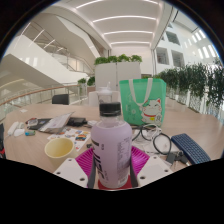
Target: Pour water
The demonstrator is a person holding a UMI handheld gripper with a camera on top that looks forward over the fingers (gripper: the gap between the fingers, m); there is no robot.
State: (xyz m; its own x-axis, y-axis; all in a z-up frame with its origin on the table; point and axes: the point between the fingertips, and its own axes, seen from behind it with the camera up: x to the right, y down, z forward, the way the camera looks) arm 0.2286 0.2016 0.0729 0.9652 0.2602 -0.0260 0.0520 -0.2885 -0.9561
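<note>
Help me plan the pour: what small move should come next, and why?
Probably carry the bottle, which the tongs grip upright between their pads, left toward the yellow bowl and begin tilting. The bowl sits left of the bottle, not yet beneath its mouth.

No readable text anywhere. Bottle (pixel 112 150) at lower centre of frame: label band present, print too small to make out. Green bag (pixel 142 100) right of centre: pale figure printed on front, no legible lettering. Clutter on table (pixel 30 140) at left: no legible marks.
</note>
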